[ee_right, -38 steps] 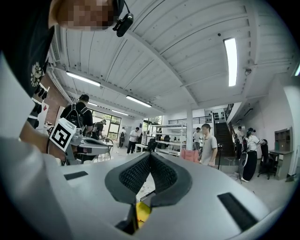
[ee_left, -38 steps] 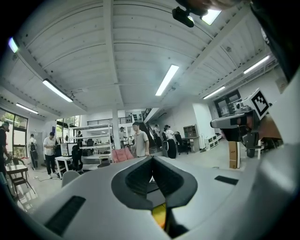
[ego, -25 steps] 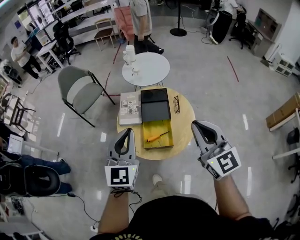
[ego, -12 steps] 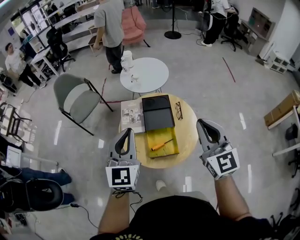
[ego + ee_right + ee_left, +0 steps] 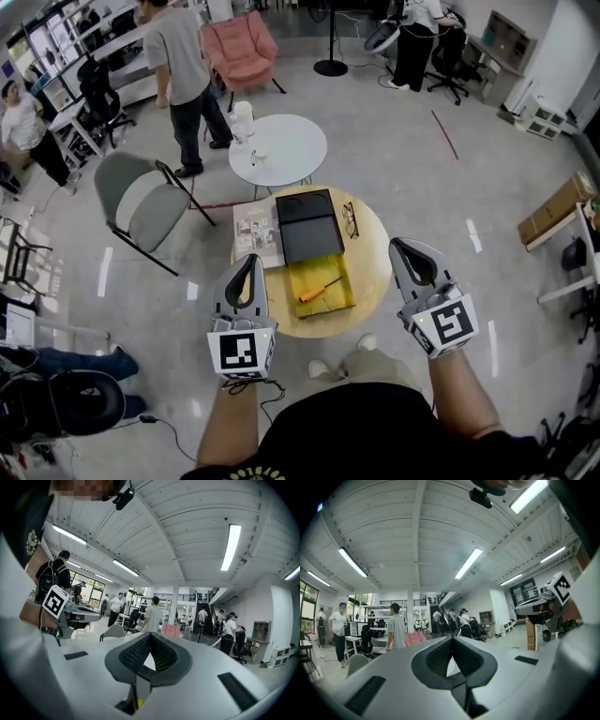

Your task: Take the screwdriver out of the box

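Observation:
The screwdriver [image 5: 312, 292], with an orange handle, lies slantwise in the open yellow box [image 5: 330, 298] on the round wooden table [image 5: 373, 262]. My left gripper [image 5: 251, 262] hovers at the table's near left edge, shut and empty, just left of the box. My right gripper [image 5: 402, 247] hangs beyond the table's right edge, also shut with nothing in it. In the left gripper view the left gripper [image 5: 452, 639] has its tips together, pointing level into the room. The right gripper view shows the right gripper [image 5: 150, 634] closed the same way.
A black case [image 5: 309, 228] lies behind the yellow box, with a booklet [image 5: 251, 234] to its left and glasses [image 5: 350, 220] to its right. Farther back are a white round table [image 5: 277, 150] and a grey chair [image 5: 141, 202]. A person [image 5: 183, 75] walks beyond them.
Both grippers stayed shut and have edged a little toward the table. The person at the back has walked from the middle to the left.

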A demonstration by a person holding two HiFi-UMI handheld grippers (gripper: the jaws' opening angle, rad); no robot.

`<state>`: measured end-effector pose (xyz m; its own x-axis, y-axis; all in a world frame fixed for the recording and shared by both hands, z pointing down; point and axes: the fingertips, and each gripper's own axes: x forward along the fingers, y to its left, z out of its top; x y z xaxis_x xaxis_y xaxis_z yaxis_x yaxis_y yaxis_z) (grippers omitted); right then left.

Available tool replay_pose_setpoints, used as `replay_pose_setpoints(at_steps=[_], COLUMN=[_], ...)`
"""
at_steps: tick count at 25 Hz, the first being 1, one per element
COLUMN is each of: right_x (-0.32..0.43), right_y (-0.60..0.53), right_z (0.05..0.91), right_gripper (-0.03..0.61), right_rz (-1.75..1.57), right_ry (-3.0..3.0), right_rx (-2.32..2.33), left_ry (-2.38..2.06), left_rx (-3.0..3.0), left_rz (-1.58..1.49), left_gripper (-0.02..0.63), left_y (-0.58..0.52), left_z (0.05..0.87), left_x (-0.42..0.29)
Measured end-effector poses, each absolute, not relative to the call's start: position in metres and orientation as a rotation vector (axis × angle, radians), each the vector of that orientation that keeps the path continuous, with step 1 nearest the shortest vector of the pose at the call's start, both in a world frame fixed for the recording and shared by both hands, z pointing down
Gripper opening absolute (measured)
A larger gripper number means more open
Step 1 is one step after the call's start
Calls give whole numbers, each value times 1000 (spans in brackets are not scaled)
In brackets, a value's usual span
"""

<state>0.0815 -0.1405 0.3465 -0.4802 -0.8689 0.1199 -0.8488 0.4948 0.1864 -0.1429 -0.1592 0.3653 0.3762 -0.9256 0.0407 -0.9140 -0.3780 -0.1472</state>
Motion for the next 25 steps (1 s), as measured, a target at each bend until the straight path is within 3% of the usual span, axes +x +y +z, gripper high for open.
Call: replay_pose_setpoints(at_steps=[25], right_x=[62], right_y=[-215], right_z=[350], right_gripper=[15], right_rz=[-153], right_ry=[-2654], right_rx=[1297], left_ry=[1760], left_rx=[-2498], left_rz=[-177], left_gripper=[14], left_y=[-215], left_z=[370], left_x=[-139])
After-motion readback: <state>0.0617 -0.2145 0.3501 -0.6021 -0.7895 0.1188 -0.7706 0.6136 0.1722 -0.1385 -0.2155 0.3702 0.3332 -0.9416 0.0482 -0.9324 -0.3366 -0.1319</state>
